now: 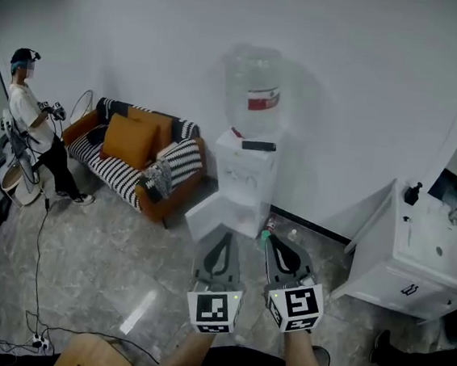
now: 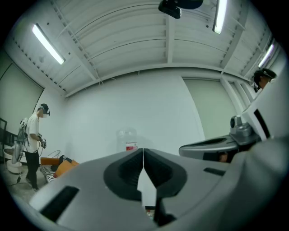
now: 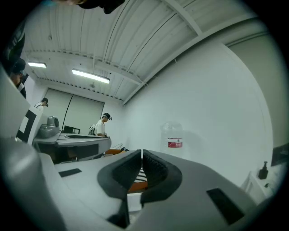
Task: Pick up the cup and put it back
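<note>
No cup shows clearly in any view. A white water dispenser (image 1: 243,184) with a clear bottle (image 1: 254,91) on top stands against the back wall, and a small dark object (image 1: 258,145) lies on its top. Held side by side low in the head view, both grippers point at the dispenser's base. My left gripper (image 1: 223,236) is shut with nothing between its jaws, and its tips meet in its own view (image 2: 143,150). My right gripper (image 1: 269,238) is also shut and empty (image 3: 142,151). A small coloured item (image 1: 270,223) on the floor sits just past the right tips; what it is I cannot tell.
A striped sofa (image 1: 124,171) with orange cushions (image 1: 131,139) stands left of the dispenser. A person (image 1: 31,125) stands at the far left beside equipment. A white cabinet (image 1: 408,254) with a sink fills the right. Cables (image 1: 34,336) lie on the tiled floor at lower left.
</note>
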The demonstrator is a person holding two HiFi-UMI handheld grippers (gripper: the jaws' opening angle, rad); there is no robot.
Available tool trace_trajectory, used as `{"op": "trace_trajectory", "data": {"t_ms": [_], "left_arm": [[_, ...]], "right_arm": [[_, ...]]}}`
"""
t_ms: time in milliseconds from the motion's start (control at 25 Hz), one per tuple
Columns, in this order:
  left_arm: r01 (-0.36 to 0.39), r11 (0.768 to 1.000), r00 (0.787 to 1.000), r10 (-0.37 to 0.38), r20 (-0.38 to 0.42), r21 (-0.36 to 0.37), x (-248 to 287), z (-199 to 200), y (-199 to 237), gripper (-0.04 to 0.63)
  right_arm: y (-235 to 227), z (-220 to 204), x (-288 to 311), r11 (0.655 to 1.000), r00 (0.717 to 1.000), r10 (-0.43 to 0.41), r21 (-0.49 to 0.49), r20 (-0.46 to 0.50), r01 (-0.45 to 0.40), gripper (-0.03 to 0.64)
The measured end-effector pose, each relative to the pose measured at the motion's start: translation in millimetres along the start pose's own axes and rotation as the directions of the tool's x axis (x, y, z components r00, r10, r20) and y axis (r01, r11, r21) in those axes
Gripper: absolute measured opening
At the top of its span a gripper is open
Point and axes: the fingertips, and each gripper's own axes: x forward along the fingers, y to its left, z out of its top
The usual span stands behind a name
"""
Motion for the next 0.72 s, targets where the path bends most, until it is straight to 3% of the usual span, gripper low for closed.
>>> {"op": "trace_trajectory", "data": {"t_ms": [720], "left_arm": [[-0.047,0.999,0.998,0.047,-0.034,-0.02,7,-10,20,0.012]], "right_arm": [[-10,-1,15,0.999,1.0,0.013,0.038,0.01,-0.013,0.015]]}}
